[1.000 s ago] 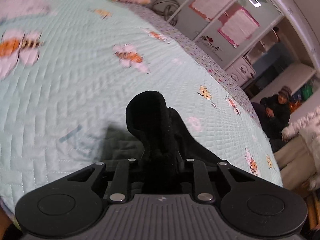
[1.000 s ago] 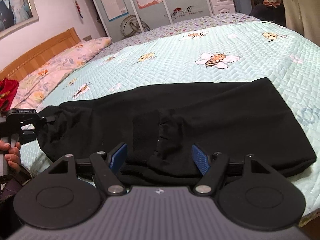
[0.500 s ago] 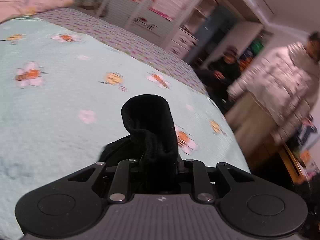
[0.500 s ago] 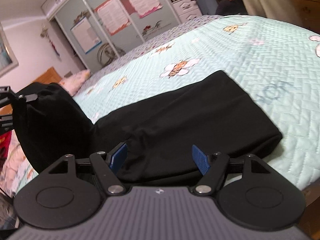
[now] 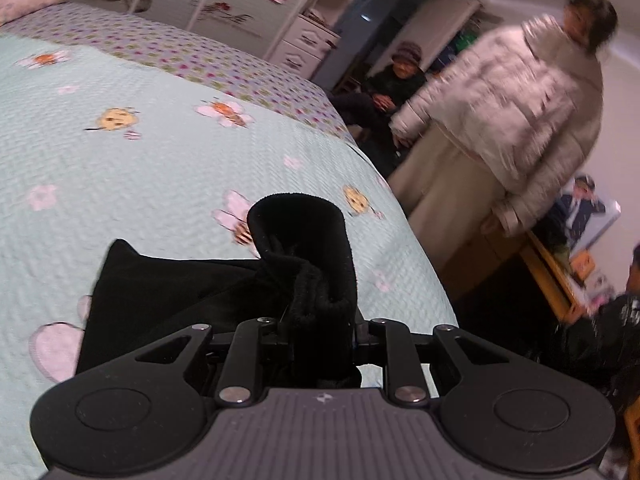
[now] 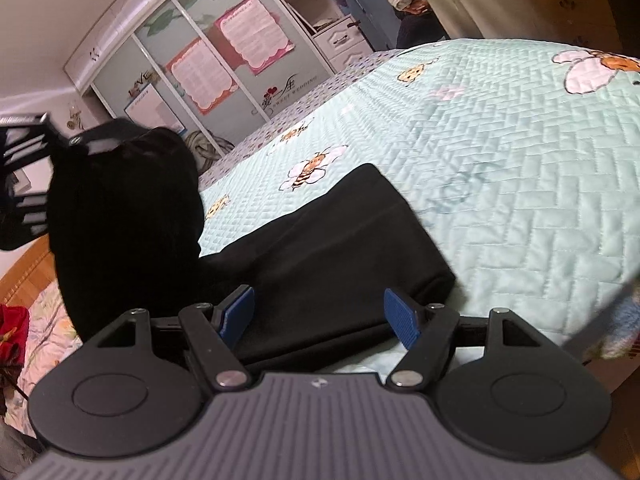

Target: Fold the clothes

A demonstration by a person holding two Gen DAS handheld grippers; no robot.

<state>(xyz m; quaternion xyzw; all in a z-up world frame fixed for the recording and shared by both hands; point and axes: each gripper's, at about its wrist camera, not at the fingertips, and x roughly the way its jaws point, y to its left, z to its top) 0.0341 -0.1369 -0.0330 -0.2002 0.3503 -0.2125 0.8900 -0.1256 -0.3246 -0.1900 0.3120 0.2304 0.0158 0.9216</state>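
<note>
Right wrist view: left gripper (image 6: 76, 140) pinches the black knit garment's (image 6: 340, 248) lifted end; right gripper (image 6: 320, 316), spread empty, faces its lengthwise body.

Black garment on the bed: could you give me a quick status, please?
Left gripper shut on black garment, one end lifted. Right gripper open over the rest on the quilt. Nothing in the way.

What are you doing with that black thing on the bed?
Folding clothes. The left gripper is clamped on a bunched end of the black garment and holds it up off the bee-patterned bedspread. The rest lies flat on the bed. The right gripper is open right above the garment's near edge, gripping nothing.
</note>
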